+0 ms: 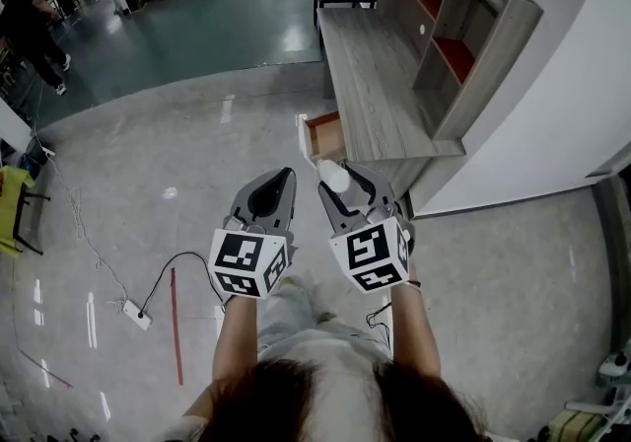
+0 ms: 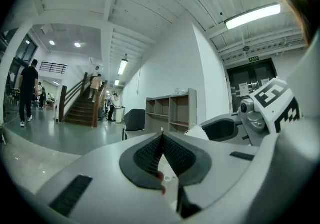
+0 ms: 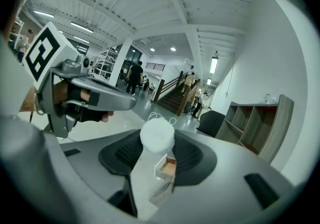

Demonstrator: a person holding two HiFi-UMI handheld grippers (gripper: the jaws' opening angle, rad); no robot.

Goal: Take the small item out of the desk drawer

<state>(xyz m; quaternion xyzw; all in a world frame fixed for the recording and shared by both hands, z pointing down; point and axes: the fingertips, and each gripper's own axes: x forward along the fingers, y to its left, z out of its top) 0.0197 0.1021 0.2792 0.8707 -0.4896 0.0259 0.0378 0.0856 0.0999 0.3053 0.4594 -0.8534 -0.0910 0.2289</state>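
A: Polished grey floor [image 1: 197, 164] of a wide hall, seen steeply from above. Wooden desk [image 1: 375, 85] along a white wall, with an open shelf unit [image 1: 444, 36] on top. And the drawer?

B: Drawer [image 1: 323, 137] pulled open at the near end of the desk, reddish-brown inside. Contents too small to make out.

A: And the small item?

B: Out of the drawer already. Small white ball [image 3: 157, 135], fluffy-looking, with thin loops at its top. Pinched between the tips of the right gripper [image 1: 342, 179], in front of the body and well apart from the desk. Jaws only a little apart, closed onto the ball from both sides.

A: Left gripper?

B: Left gripper [image 2: 162, 136] held just beside the right one. Jaws pressed fully together, with nothing between them.

A: Any guess at handling?

B: Probably very light and soft, judging by the fuzzy outline. More likely to squash than to break. Unlikely to slip against the dark ribbed pads [image 3: 120, 155]. Best taken across the middle of the ball, not by the loops, and with gentle pressure. Too hard a squeeze liable to flatten it, too slack a one liable to let it roll out.

A: Progress?

B: Seemingly near the end: item clear of the drawer, drawer standing open.
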